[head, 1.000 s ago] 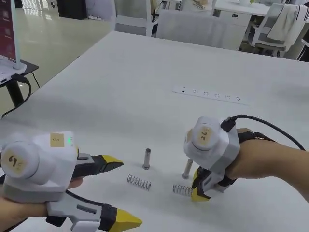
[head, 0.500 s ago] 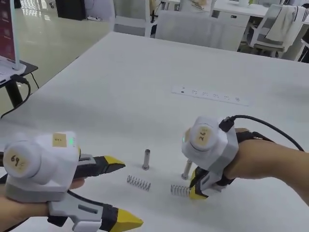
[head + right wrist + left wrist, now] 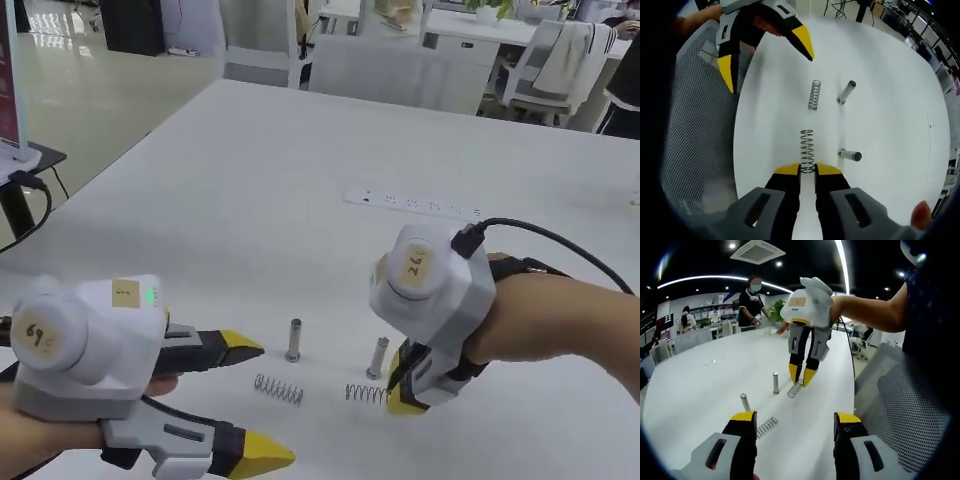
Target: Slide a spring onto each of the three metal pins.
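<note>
Two short metal pins (image 3: 293, 340) (image 3: 378, 357) stand upright on the white table (image 3: 250, 200). One spring (image 3: 278, 389) lies loose in front of the left pin. A second spring (image 3: 367, 393) lies flat, and my right gripper (image 3: 405, 395) is shut on its right end. In the right gripper view the yellow tips (image 3: 808, 169) pinch that spring (image 3: 807, 150), with one pin (image 3: 849, 155) just to its right. My left gripper (image 3: 258, 405) is wide open at the lower left with nothing between its tips. The left gripper view looks past its own tips (image 3: 795, 420) at the loose spring (image 3: 766, 425) and both pins (image 3: 745, 402) (image 3: 775, 383).
A white power strip (image 3: 410, 203) lies flat on the table beyond the pins. Office chairs (image 3: 555, 60) and desks stand past the far edge. A grey mesh chair back (image 3: 900, 405) is close on the near side. A person (image 3: 751, 302) stands by the far end.
The head camera has shifted a little, so everything sits slightly left and lower. Relative to the pins, both grippers and the springs keep about the same places.
</note>
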Demonstrator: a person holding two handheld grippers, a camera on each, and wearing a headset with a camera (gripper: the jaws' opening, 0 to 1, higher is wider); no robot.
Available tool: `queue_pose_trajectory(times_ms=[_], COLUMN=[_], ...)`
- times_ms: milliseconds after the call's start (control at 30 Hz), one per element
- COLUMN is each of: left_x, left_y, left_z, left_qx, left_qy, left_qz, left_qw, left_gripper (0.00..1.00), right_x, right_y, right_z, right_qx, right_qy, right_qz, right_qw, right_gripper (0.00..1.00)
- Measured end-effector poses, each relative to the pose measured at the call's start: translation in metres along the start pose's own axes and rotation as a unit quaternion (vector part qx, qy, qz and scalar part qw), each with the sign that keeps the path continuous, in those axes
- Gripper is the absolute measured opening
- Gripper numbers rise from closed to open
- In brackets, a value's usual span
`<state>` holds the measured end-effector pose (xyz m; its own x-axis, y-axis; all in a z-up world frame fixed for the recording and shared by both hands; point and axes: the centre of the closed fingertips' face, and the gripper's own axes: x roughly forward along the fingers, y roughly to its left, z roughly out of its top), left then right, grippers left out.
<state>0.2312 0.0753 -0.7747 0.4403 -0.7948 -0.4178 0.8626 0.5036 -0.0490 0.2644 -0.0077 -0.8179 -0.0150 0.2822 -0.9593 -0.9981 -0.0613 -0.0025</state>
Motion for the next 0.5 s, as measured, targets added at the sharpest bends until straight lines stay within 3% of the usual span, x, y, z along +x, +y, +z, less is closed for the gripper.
queue_pose_trajectory(times_ms=[167, 500], left_x=[-0.002, -0.002], left_y=[0.000, -0.007], left_z=[0.007, 0.021], left_qx=[0.008, 0.032], left_qy=[-0.004, -0.010], left_qz=[-0.001, -0.010], left_qw=[1.0000, 0.9994], left_gripper=[0.52, 0.42], right_x=[-0.011, -0.026], right_y=[0.009, 0.017], right_z=[0.015, 0.033], right_qx=[-0.012, -0.034], right_qy=[-0.018, -0.026], right_qz=[0.004, -0.002], right_qw=[0.9998, 0.9991], right_gripper=[0.08, 0.08])
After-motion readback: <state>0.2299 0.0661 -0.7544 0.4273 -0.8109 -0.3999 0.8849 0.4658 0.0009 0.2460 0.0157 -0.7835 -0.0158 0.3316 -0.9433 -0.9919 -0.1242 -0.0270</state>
